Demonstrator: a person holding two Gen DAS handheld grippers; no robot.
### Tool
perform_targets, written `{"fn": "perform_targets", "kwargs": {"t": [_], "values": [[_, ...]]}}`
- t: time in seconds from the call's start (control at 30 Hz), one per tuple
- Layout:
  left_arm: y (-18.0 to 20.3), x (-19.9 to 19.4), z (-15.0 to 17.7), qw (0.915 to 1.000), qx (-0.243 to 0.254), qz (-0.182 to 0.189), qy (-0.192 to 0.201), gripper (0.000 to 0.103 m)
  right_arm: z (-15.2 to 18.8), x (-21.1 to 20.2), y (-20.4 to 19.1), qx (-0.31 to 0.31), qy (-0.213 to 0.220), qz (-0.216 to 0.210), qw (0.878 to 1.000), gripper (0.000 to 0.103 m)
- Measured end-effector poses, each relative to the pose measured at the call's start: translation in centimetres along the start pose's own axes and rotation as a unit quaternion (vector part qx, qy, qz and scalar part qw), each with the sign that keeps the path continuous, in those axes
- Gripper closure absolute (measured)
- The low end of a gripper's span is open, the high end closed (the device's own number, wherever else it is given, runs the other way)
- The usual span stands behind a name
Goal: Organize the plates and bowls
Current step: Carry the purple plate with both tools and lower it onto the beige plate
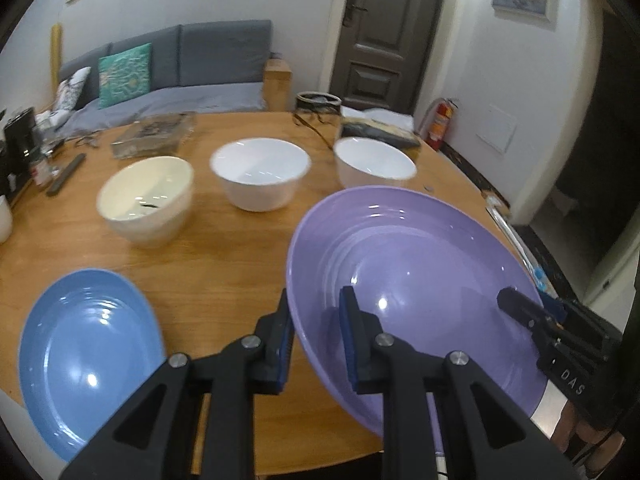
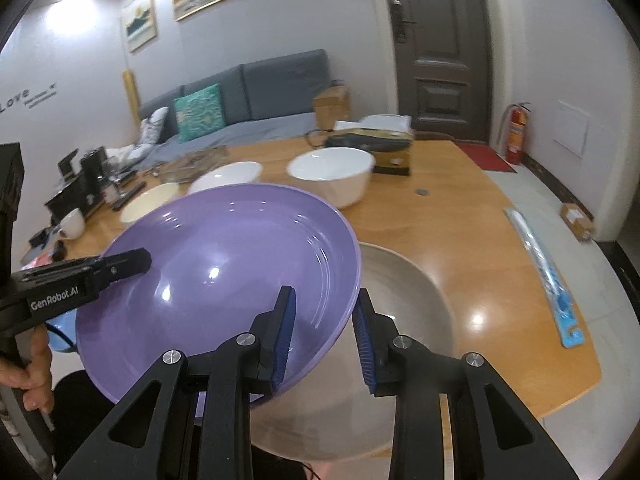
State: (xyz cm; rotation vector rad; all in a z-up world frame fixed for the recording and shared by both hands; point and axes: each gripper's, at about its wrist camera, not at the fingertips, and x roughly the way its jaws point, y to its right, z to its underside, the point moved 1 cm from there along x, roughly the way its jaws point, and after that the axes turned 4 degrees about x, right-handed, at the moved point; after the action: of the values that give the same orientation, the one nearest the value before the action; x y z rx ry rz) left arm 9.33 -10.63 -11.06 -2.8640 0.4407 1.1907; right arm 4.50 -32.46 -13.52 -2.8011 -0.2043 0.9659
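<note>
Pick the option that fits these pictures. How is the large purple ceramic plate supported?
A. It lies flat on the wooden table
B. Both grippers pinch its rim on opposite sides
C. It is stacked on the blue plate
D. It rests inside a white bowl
B: the left gripper and the right gripper each clamp opposite edges of the large purple ceramic plate, which is tilted above the wooden table.

We've got open wood on the table (image 1: 224, 256) between the blue plate (image 1: 88, 360) and the three bowls (image 1: 260, 176). The grey plate (image 2: 404, 304) fills the near edge, and clutter (image 1: 156, 136) crowds the far side.
</note>
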Motion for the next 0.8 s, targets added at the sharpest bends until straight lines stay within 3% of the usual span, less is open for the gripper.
{"fn": "perform_targets", "kwargs": {"t": [0.33, 0.8], "values": [[3.5, 2.9, 0.3, 0.9988, 0.037, 0.003, -0.033, 0.084, 1.3, -0.1, 3.4, 0.018, -0.011, 0.022, 1.000, 0.078], [4.9, 5.4, 0.9, 0.9962, 0.064, 0.006, -0.059, 0.083, 1.8, 0.5, 5.3, 0.034, -0.019, 0.036, 0.999, 0.078]]}}
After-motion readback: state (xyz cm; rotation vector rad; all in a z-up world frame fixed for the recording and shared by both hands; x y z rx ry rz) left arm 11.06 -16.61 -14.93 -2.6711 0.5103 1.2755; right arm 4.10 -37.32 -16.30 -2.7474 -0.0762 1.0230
